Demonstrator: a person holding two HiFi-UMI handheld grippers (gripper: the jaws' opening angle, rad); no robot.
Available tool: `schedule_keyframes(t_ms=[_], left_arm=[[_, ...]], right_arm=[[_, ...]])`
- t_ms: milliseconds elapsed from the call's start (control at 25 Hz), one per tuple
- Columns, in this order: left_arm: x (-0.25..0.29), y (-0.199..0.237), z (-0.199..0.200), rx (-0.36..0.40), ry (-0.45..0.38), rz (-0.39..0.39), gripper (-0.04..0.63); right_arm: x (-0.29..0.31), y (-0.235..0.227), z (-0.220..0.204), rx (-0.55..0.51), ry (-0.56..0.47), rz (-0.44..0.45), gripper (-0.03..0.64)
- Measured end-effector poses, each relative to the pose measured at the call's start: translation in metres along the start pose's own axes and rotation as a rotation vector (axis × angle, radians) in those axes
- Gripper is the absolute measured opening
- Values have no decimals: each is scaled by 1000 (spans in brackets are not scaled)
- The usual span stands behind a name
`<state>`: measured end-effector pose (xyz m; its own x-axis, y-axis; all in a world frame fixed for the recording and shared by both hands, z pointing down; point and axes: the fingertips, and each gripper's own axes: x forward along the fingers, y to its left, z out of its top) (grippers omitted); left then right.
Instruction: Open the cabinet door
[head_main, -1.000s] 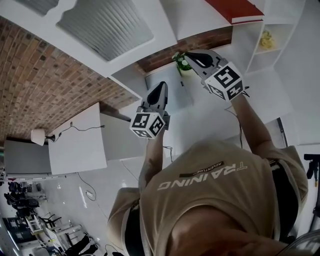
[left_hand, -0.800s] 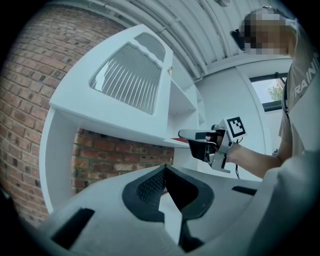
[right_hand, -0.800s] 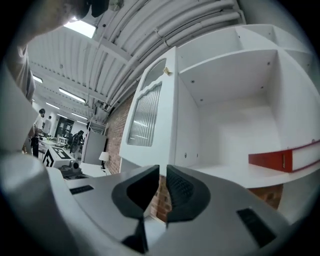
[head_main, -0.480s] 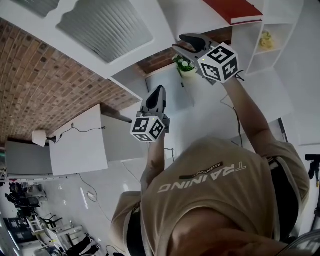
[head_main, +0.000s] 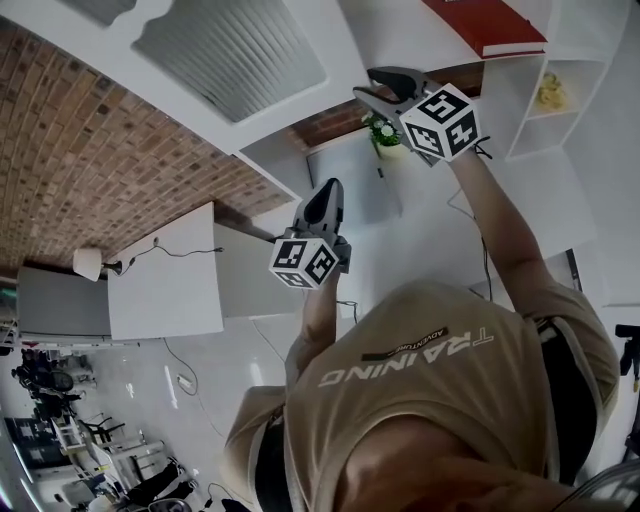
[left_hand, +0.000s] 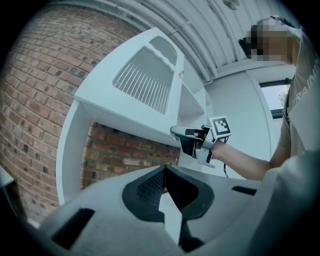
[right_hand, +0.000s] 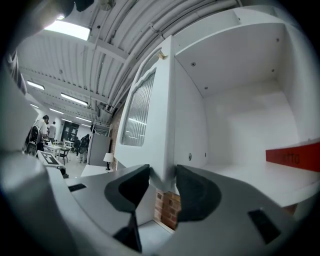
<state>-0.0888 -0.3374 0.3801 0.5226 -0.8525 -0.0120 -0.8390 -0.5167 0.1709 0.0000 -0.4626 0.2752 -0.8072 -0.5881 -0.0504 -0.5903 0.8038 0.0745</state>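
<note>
While swung out across the upper left of the head view, shows as a white cabinet door (head_main: 230, 50) with a ribbed panel, with a brick wall (head_main: 90, 150) below and left of it. Reaches up at upper centre with the right gripper (head_main: 364, 82), marker cube turned toward the camera. Straddles the door's free edge at its lower corner in the right gripper view, one pad to each face, jaws spread wide and only just opened; sits right beside the two faces rather than clamped on them. Opens to the right of that edge onto the white cabinet interior (right_hand: 240, 100), with a red book (right_hand: 295, 155) lying on the shelf at the frame's right edge. Holds the left gripper (left_hand: 165, 169) lower, near the middle of the head view, well apart from the door. Shows its two pads meeting at the tips in the left gripper view, clenched on nothing. Catches the right gripper and forearm beyond those tips, at centre right, up at the door's lower edge. Places a small potted plant (head_main: 385, 130) just below the right gripper in the head view, and a table lamp (head_main: 88, 263) at far left.
</note>
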Motion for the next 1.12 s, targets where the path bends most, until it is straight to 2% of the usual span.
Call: schedule_keyframes(t_ms=[360, 560, 720, 1120], left_arm=[[-1, 3, -17, -60, 30, 0, 8], [-1, 5, -20, -74, 42, 16, 8], [-2, 6, -25, -80, 50, 28, 8], [-21, -8, -30, -118, 42, 85, 8]], right_arm=[[-3, 3, 3, -9, -19, -65, 143], [-10, 6, 3, -70, 5, -102, 133], [-15, 7, 3, 15, -16, -50, 112], [-40, 26, 11, 53, -33, 20, 89]])
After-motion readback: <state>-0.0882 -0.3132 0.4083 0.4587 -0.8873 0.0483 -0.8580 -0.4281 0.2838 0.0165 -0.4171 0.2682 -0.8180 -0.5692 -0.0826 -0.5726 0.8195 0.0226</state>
